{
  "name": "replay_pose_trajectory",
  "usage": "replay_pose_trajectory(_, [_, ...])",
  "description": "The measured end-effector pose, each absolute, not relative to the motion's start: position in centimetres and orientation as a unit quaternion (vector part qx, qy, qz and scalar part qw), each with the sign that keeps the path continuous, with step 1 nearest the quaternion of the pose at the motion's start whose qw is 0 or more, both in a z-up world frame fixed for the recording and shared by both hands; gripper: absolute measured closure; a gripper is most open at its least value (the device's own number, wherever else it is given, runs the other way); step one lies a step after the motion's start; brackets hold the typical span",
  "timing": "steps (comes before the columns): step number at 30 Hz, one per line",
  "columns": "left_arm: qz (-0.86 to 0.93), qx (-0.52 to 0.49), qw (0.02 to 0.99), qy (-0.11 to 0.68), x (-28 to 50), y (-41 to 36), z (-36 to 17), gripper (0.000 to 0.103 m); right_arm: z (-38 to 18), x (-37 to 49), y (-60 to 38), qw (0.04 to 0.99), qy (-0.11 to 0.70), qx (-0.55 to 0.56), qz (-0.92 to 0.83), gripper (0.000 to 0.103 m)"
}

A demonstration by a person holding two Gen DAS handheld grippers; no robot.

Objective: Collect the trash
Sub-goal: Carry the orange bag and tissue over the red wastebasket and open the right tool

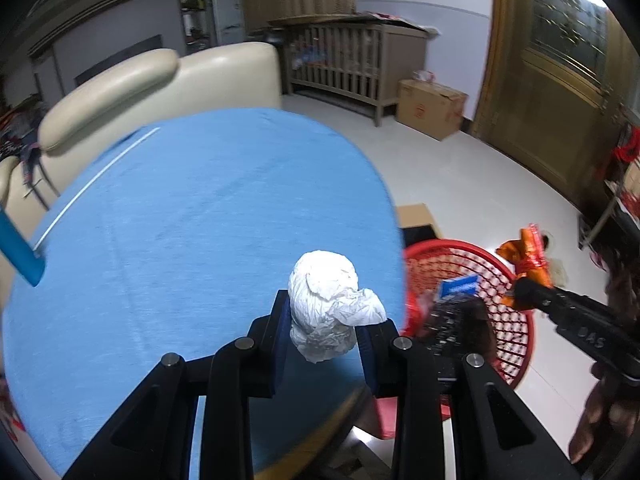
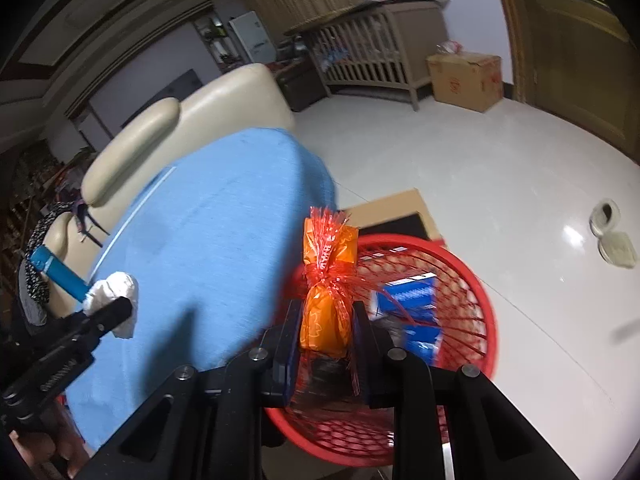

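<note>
Both grippers loaded. Left gripper (image 1: 324, 324) has its jaws clamped on a crumpled white paper ball (image 1: 330, 304), held over the near edge of the blue table (image 1: 180, 220), not yet over the red mesh basket (image 1: 516, 344) that sits on the floor just beside the table. Right gripper (image 2: 326, 330) has its jaws closed on an orange candy-style wrapper (image 2: 326, 308) with red crinkly cellophane, hanging above the basket's near rim, so that one looks about ready to drop. Basket already holds some trash: a blue packet (image 2: 412, 300) and something dark that I can't identify. Still on the table: a blue flat item (image 1: 20, 248) at the far left edge; can't tell if it counts as trash. Otherwise the tabletop looks bare apart from a thin white line across the cloth. Judgement: task well along, both held pieces still to be released into the basket, the left one needing to travel further over, then maybe the blue item last. Cream sofa (image 1: 160, 84) behind the table, not involved.
</note>
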State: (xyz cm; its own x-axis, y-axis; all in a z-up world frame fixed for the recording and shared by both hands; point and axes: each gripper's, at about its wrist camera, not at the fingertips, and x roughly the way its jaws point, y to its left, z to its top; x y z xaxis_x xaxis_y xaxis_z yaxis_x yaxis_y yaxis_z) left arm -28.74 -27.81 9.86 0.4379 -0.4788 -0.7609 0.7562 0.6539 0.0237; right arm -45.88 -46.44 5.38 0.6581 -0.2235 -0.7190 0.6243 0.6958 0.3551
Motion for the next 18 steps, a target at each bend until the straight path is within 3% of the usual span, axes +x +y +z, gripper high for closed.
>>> replay_pose_trajectory(18, [-0.418,0.232,0.794,0.375,-33.1,-32.8,8.5,0.07,0.7,-48.7,-49.5,0.828,0.365,0.328,-0.271,0.078])
